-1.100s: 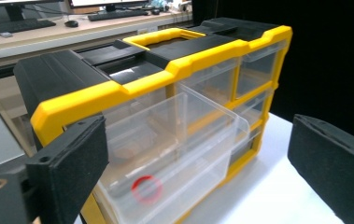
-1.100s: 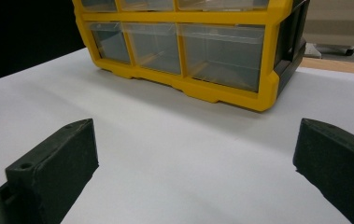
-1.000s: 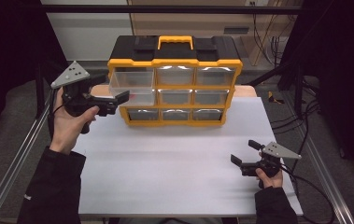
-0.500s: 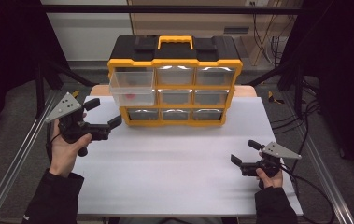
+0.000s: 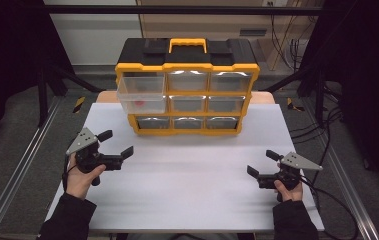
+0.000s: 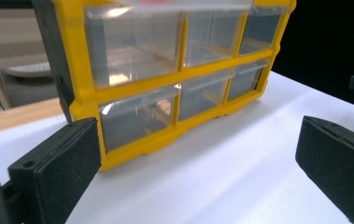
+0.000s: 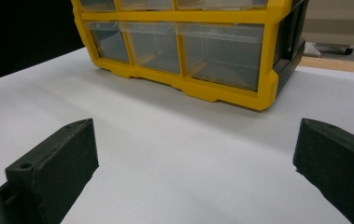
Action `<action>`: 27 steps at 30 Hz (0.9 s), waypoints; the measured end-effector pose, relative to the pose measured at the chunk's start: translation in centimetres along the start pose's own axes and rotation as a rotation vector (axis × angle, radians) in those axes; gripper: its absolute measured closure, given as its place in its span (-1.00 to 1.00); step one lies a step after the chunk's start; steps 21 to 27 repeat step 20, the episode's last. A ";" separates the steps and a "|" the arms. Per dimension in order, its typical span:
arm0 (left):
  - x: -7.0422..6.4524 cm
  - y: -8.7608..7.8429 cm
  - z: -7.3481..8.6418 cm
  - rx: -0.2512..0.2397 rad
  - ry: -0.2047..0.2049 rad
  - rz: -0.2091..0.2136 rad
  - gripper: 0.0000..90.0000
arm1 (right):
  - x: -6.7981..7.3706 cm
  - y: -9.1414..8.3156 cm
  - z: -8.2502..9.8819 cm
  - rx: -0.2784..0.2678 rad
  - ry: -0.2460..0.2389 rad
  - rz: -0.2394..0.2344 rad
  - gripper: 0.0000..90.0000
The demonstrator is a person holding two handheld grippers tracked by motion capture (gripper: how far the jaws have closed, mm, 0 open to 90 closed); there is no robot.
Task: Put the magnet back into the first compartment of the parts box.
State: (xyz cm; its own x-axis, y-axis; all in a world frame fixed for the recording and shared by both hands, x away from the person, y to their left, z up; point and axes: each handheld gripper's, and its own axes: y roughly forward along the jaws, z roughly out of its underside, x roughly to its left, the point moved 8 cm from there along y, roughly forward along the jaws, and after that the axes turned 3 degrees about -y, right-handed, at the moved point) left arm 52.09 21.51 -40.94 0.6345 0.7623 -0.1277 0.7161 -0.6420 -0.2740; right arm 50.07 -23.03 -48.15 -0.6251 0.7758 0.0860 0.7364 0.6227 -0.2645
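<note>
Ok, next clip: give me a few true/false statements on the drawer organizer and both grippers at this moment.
1. The top-left drawer of the organizer is pulled out. True.
2. The left gripper is shut on that drawer. False: it is open, empty, over the white table.
3. Something red lies in the pulled-out drawer. True.
4. The right gripper holds a small part. False: its fingers are spread with nothing between them.
5. The organizer lies flat on its back. False: it stands upright, handle on top.

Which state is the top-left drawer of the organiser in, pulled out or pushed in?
Pulled out. In the high view the top-left drawer juts forward of the organiser front, its neighbours flush; something red lies inside.
</note>
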 end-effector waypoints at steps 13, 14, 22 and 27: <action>1.1 -0.1 4.3 0.042 -0.006 -0.018 -1.00 | 0.1 0.0 0.1 0.006 0.002 -0.004 -0.99; 1.1 0.0 4.6 0.045 -0.010 -0.015 -1.00 | 0.0 0.0 0.1 0.007 0.001 0.000 -0.99; 1.5 0.3 5.8 0.071 0.000 -0.020 -1.00 | 0.0 0.1 0.2 0.011 0.000 0.000 -0.99; 1.5 0.3 5.8 0.071 0.000 -0.020 -1.00 | 0.0 0.1 0.2 0.011 0.000 0.000 -0.99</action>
